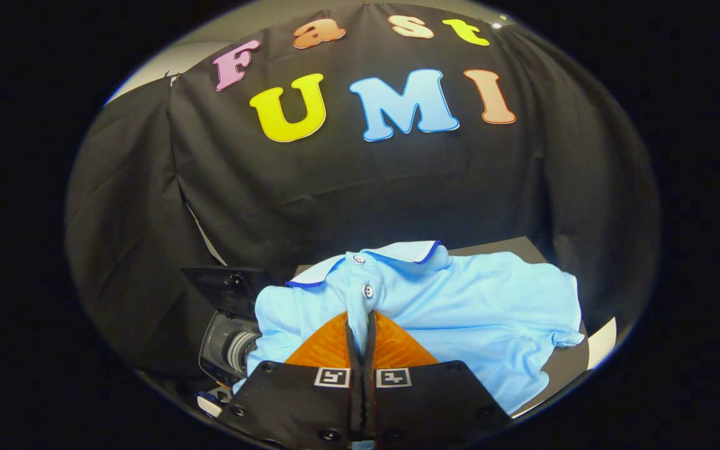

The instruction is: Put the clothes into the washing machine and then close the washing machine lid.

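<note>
I have the tongs (360, 325) clamped together on a fold of the light blue polo shirt (460, 306) just below its buttoned placket, lifting it off the dark tabletop (510, 245) so it hangs bunched and can be carried toward the washing machine (229, 340) low beside them.

- Even, soft overhead light; a small bright glint sits at the top of the black cloth wall (360, 181).
- The light-blue polo shirt (460, 306) is brightly lit and sharp, with faint fold shadows.
- The gripper (362, 331), pinched on the shirt's placket, looks slightly soft up close.
- Strong fisheye bending and darkening near the rim; the grey, round washing machine (229, 350) lies in shadow.
</note>
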A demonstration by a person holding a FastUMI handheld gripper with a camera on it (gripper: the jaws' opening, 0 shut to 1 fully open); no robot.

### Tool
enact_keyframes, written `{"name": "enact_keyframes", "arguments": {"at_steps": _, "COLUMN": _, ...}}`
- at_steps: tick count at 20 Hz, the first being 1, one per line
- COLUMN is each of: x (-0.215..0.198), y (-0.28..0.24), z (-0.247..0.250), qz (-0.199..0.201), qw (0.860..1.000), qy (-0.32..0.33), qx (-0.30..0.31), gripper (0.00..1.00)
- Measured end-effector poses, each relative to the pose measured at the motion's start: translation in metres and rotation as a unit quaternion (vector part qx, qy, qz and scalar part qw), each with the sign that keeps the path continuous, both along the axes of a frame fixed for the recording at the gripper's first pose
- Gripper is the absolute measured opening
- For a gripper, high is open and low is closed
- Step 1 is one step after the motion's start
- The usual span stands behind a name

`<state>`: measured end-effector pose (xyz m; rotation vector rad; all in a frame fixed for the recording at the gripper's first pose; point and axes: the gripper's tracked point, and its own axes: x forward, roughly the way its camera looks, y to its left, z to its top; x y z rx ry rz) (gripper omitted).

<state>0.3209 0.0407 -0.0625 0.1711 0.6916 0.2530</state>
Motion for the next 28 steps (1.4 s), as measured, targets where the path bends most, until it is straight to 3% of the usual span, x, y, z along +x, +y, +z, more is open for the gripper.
{"name": "enact_keyframes", "arguments": {"at_steps": 10, "x": -0.02, "y": 0.088, "z": 0.026, "qz": 0.042, "qw": 0.999, "qy": -0.033, "qx": 0.007, "gripper": 0.01}}
{"name": "enact_keyframes", "arguments": {"at_steps": 28, "x": -0.051, "y": 0.243, "z": 0.022, "qz": 0.107, "qw": 0.993, "qy": -0.042, "qx": 0.026, "gripper": 0.01}}
